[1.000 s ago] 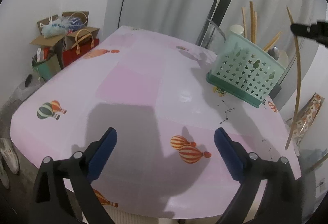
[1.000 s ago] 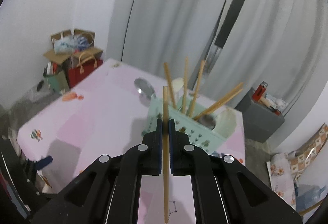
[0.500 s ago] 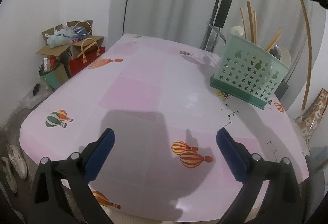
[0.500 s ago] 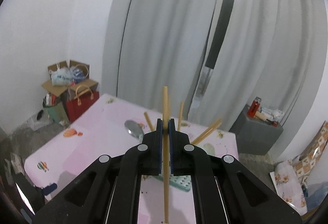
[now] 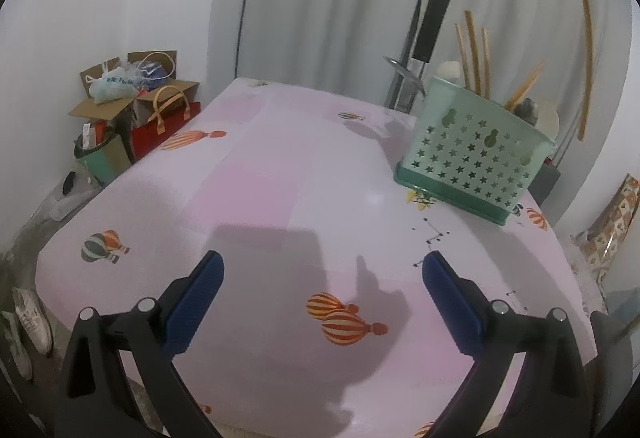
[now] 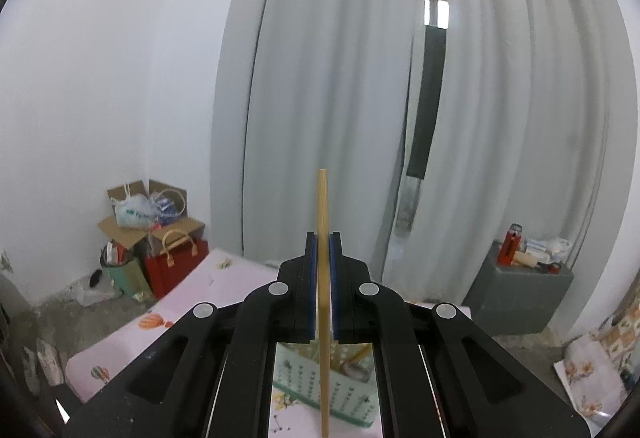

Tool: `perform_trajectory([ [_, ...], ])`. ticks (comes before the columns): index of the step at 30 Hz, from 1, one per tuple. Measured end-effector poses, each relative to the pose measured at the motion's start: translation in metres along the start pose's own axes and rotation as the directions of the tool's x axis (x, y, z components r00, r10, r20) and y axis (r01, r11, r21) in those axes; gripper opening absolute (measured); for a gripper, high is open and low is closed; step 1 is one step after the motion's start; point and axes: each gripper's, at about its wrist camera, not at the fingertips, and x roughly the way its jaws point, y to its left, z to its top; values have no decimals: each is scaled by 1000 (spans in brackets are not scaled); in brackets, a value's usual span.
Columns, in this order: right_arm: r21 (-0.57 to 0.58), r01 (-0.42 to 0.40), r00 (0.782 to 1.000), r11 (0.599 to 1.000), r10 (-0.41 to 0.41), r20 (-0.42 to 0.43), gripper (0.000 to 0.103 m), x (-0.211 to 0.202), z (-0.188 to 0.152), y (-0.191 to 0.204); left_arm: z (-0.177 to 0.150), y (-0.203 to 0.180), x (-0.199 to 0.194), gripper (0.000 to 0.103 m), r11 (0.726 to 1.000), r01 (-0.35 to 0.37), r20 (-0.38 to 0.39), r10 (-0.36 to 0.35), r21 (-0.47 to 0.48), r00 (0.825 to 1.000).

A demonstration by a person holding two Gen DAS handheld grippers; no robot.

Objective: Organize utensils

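Bamboo chopstick (image 6: 322,238), clamped upright in the right gripper (image 6: 323,266) high above the green caddy (image 5: 476,153) at the bench's (image 5: 260,189) far right corner, may pivot and miss its compartment; left gripper (image 5: 320,278) gapes empty.

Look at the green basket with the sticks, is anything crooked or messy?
Slightly. In the mint-green star-holed plastic basket, three wooden chopsticks stand upright, but one chopstick leans sideways across it. One more long wooden chopstick is outside it, pinched upright in the right gripper.
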Motion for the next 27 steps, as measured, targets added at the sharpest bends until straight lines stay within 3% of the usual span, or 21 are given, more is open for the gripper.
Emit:
perform_trajectory([
  [10, 72, -47, 998, 996, 45, 40, 4, 34, -3, -29, 12, -7, 5, 97, 1000, 1, 35, -1, -9, 999],
  [19, 102, -54, 990, 993, 40, 136, 4, 83, -13, -35, 22, -16, 8, 97, 1000, 8, 100, -9, 11, 995],
  [27, 65, -55, 997, 996, 50, 63, 4, 115, -52, -36, 22, -26, 14, 97, 997, 55, 108, -61, 55, 992],
])
